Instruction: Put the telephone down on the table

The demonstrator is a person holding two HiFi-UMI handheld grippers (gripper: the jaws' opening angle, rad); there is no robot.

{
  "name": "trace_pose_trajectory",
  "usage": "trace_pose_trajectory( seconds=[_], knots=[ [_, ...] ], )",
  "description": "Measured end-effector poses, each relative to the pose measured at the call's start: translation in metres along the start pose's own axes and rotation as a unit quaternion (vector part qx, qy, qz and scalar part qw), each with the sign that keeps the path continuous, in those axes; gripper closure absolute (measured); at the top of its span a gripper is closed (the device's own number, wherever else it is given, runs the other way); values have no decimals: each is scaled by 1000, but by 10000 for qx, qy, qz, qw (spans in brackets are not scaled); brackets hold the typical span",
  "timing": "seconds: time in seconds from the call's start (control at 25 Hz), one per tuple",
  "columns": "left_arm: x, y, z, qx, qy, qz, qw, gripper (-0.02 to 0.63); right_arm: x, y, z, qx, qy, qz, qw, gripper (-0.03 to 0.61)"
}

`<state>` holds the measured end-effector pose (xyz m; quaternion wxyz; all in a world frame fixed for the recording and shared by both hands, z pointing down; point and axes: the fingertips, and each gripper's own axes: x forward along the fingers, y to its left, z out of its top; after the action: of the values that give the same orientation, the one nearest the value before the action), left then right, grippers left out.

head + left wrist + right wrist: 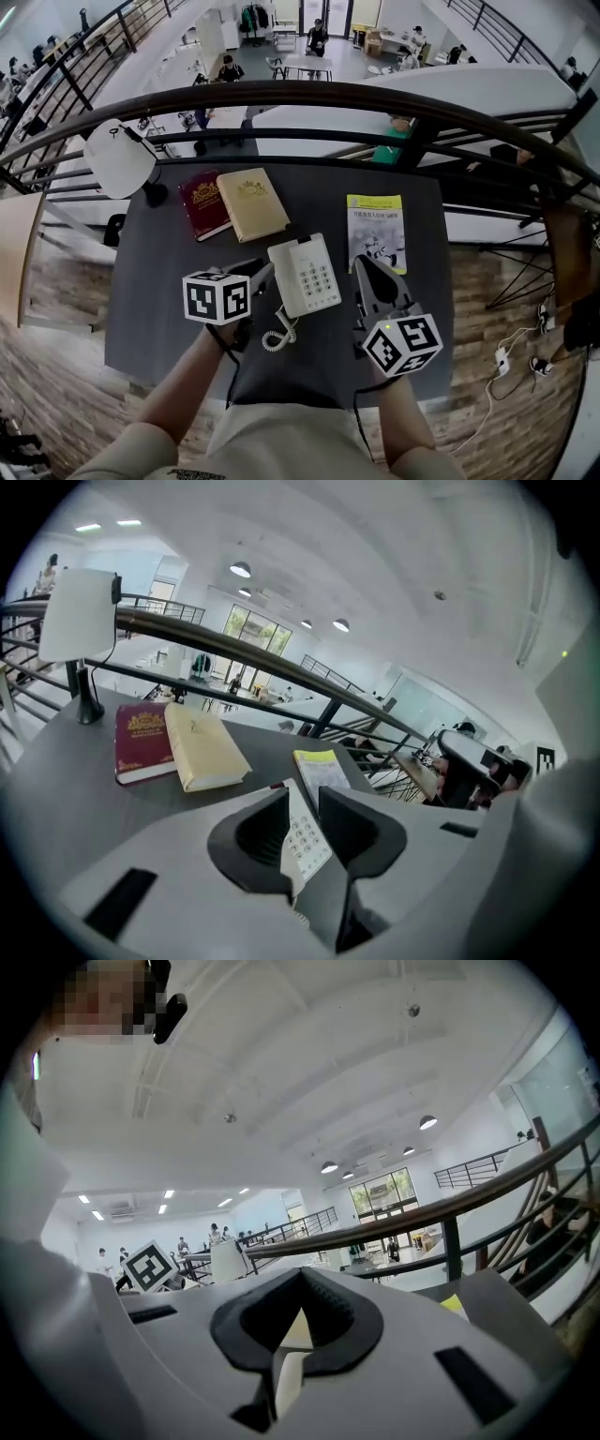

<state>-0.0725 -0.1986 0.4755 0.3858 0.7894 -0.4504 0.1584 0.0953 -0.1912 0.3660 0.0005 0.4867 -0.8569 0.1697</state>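
A white telephone [305,275] lies flat on the dark grey table [150,309], its coiled cord [278,333] curling toward me. In the head view my left gripper [262,271] hovers just left of it, above the table. In the left gripper view the left gripper [302,801] shows a narrow gap between its jaws. The telephone's keypad [305,841] shows through that gap, and nothing is gripped. My right gripper [365,265] hangs to the right of the telephone with its tips together and nothing in them. The right gripper [302,1277] points nearly level toward the railing.
A maroon book [203,202] and a beige book [253,202] lie at the table's far side, with a yellow-green booklet [375,232] to the right. A white lamp [119,159] stands at the far left corner. A dark railing [309,94] runs behind the table.
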Motion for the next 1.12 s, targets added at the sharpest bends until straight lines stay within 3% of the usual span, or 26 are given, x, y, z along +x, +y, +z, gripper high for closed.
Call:
trace_pose_trajectory(
  seconds=[0.24, 0.52, 0.8, 0.96, 1.12],
  knots=[
    [-57, -34, 43, 620, -901, -70, 9940, 592, -22, 28, 49, 5, -608, 176, 9980, 577],
    [-120, -72, 74, 1122, -1997, -316, 9729, 607, -52, 71, 94, -594, -1057, 384, 9919, 578],
    [-153, -108, 66, 1666, -2500, -729, 9510, 609, -72, 101, 87, -692, -1024, 602, 9905, 577],
    [-151, -106, 53, 1670, -2564, -672, 9497, 609, -79, 109, 73, -1016, -966, 629, 9881, 577],
    [-148, -97, 38, 1677, -2649, -323, 9490, 609, -85, 107, 56, -1117, -820, 554, 9888, 577]
  ],
)
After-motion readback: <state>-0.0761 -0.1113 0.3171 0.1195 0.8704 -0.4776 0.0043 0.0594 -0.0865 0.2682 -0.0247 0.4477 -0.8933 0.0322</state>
